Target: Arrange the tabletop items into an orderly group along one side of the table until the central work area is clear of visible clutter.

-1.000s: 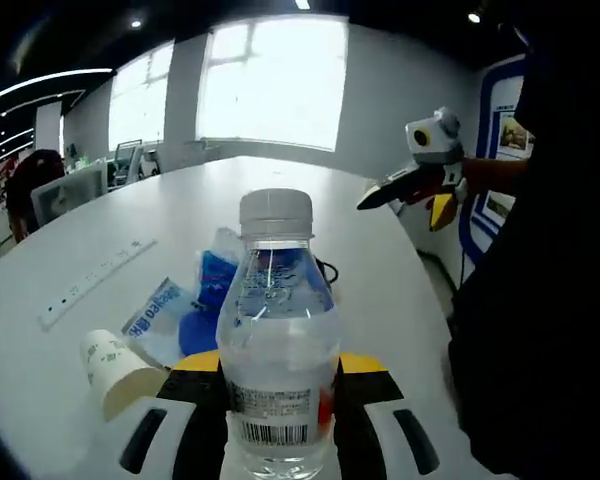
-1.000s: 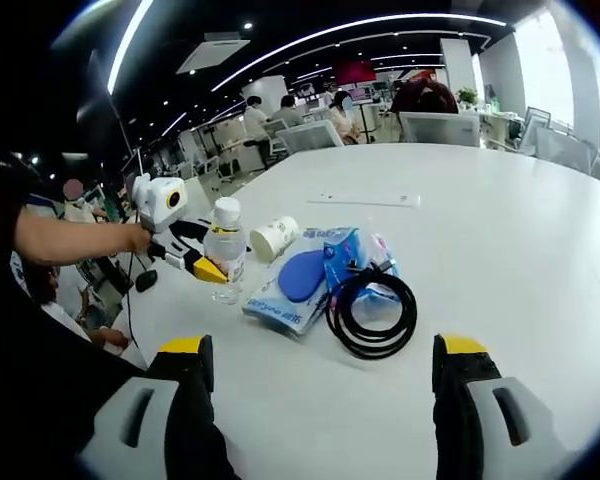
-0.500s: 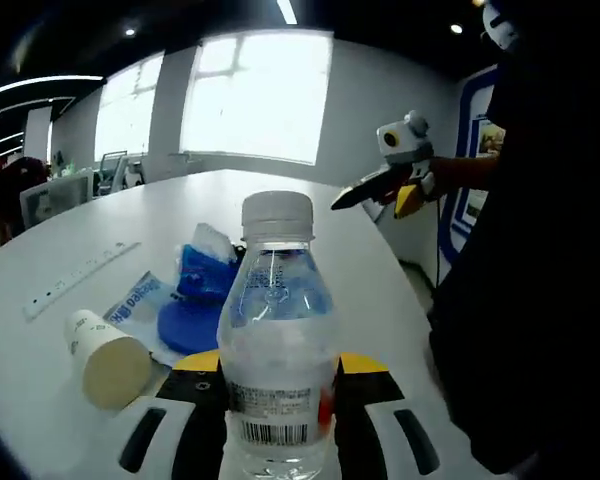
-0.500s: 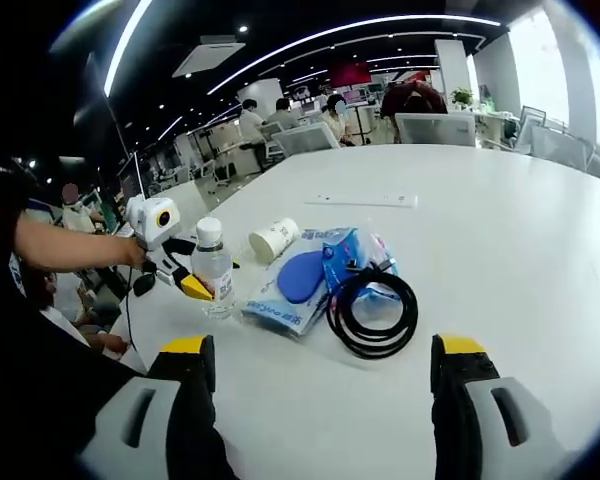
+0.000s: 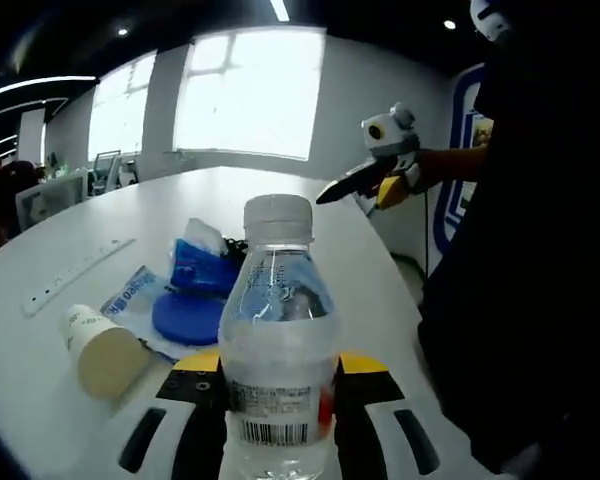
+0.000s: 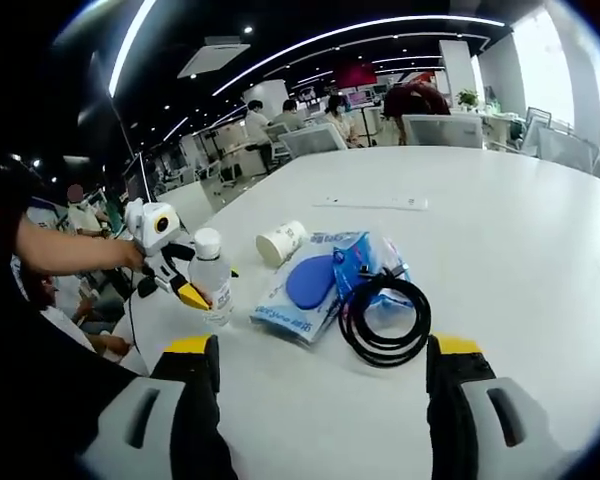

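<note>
A clear water bottle (image 5: 277, 340) with a white cap stands upright between the jaws of my left gripper (image 5: 278, 372), which is shut on it. In the right gripper view the same bottle (image 6: 213, 292) sits near the table's edge, left of the pile. A paper cup (image 5: 100, 350) lies on its side beside a blue-and-white packet (image 5: 140, 297), a blue disc (image 5: 188, 316) and a blue bag (image 5: 202, 265). A black cable coil (image 6: 384, 322) lies on the packet's right end. My right gripper (image 6: 315, 420) hangs open over the table in front of the pile, holding nothing.
A white power strip (image 6: 372, 203) lies farther back on the round white table (image 6: 500, 230). The person's dark-clothed body (image 5: 540, 260) is at the table's edge. Desks, chairs and people fill the office behind.
The left gripper has carried the bottle a little away from the cup, toward the table's edge. The right gripper stays open; its view shifted only slightly.
</note>
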Demonstrator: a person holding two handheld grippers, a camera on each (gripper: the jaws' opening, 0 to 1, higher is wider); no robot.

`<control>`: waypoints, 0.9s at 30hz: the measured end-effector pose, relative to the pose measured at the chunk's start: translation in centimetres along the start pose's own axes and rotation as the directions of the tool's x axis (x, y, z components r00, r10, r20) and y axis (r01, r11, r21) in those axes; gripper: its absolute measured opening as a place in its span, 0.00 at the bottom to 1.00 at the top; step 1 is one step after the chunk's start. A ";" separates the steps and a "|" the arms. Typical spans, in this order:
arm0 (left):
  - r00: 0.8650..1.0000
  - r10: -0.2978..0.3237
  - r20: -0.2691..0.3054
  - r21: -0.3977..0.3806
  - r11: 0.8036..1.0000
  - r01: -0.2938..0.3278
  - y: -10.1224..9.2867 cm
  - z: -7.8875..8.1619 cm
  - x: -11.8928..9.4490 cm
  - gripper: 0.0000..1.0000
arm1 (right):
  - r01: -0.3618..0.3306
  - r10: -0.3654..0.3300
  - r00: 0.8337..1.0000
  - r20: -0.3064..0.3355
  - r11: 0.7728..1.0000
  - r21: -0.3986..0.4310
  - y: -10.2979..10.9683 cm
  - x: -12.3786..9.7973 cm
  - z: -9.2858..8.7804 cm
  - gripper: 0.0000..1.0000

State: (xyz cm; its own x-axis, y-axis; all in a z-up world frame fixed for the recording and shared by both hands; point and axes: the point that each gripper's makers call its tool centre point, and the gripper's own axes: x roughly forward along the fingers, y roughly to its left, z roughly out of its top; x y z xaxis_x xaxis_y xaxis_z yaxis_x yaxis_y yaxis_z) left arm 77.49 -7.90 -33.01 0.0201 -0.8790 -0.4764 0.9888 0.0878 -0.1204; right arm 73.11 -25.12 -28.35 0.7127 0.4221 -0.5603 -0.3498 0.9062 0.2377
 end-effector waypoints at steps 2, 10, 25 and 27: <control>1.000 -0.005 0.002 0.000 1.000 0.005 -0.2 0.0 0.1 0.38 | -0.018 0.018 1.000 0.014 1.000 -0.011 0.5 0.3 0.6 0.80; 1.000 -0.023 0.014 0.018 1.000 0.022 -1.2 1.4 0.7 0.38 | -0.085 0.088 0.995 0.047 0.994 -0.067 2.7 1.4 2.6 0.76; 0.997 -0.055 0.048 0.047 0.998 0.053 -2.8 3.3 1.9 0.38 | -0.243 0.256 0.961 0.107 0.962 -0.120 8.1 2.7 5.4 0.64; 0.997 -0.060 0.056 0.047 0.997 0.057 -3.1 3.6 2.1 0.38 | -0.263 0.278 0.954 0.115 0.956 -0.129 8.7 2.8 5.6 0.60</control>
State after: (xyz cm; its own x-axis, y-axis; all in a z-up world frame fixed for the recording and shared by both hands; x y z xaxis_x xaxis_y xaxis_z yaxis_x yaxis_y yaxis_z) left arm 75.00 -11.73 -30.52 -0.0310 -0.9077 -0.4185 0.9942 0.0151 -0.1064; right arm 75.50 -15.92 -23.46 0.6524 0.6571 -0.3776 -0.6001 0.7522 0.2722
